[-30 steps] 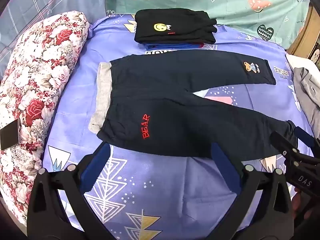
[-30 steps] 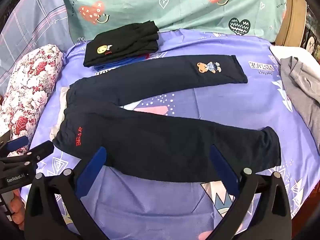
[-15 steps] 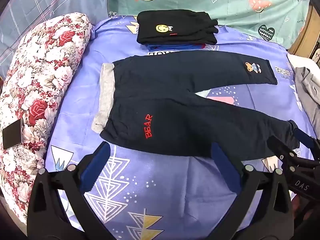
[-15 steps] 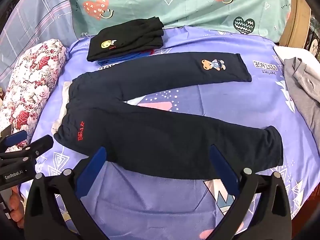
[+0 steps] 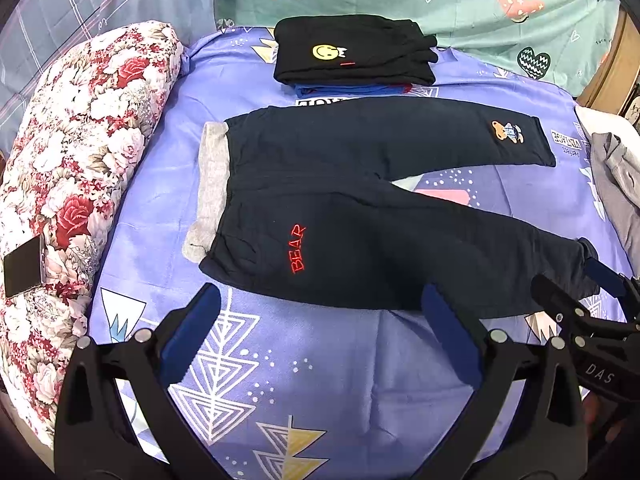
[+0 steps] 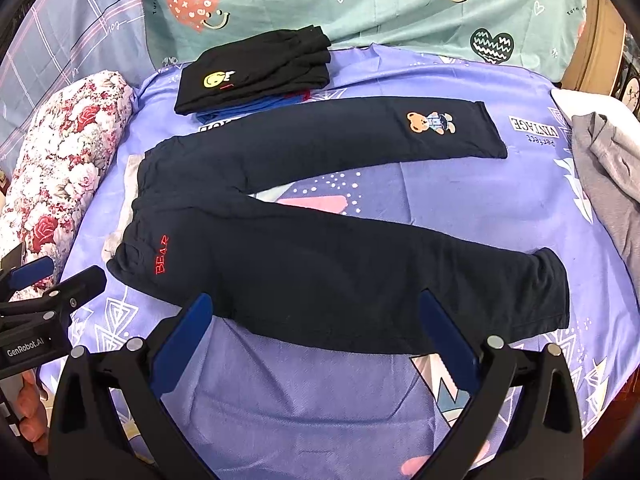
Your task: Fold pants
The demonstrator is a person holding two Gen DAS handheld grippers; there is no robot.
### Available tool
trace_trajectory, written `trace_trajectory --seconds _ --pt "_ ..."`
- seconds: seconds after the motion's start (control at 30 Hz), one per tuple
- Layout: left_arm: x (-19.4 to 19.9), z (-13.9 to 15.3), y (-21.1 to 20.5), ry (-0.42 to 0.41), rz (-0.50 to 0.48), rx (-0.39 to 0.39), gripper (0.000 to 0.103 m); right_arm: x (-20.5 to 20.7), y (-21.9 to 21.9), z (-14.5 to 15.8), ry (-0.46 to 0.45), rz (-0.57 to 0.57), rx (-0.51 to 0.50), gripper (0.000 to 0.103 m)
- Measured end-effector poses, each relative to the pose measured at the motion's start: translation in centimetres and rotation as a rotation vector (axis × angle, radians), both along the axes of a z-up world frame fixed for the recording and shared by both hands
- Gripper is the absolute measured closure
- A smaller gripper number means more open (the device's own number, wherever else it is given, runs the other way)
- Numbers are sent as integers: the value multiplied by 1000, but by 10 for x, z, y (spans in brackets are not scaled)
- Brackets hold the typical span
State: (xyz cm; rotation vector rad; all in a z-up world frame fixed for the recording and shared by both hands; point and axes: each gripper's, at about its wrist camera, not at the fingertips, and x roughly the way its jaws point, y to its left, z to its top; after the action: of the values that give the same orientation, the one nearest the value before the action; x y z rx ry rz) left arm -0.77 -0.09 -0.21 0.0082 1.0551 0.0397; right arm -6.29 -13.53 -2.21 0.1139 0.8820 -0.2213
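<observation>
Dark navy pants (image 5: 360,208) (image 6: 320,216) lie flat on the purple bedsheet, legs spread in a V toward the right. The grey-lined waistband (image 5: 210,188) is at the left. Red "BEAR" lettering marks the near hip and a bear patch (image 6: 430,122) the far leg. My left gripper (image 5: 320,308) hovers open just short of the near hip edge, nothing between its blue pads. Over the near leg's lower edge my right gripper (image 6: 316,312) is open too, empty. Each gripper shows at the edge of the other's view.
A folded stack of black and blue clothes (image 5: 352,56) sits at the back of the bed. A floral bolster (image 5: 72,168) with a dark phone (image 5: 22,266) on it lines the left side. Grey garments (image 6: 608,176) lie at the right edge. A teal pillow (image 6: 360,4) stands behind.
Both grippers have drawn back slightly and risen, so the pants appear a little lower and farther off. The pants have not moved. Both stay open.
</observation>
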Motion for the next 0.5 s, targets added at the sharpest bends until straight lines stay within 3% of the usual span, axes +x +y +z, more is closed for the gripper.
trace_trajectory --seconds 0.5 --pt "3 -6 4 17 8 -9 2 6 9 -2 18 35 -15 1"
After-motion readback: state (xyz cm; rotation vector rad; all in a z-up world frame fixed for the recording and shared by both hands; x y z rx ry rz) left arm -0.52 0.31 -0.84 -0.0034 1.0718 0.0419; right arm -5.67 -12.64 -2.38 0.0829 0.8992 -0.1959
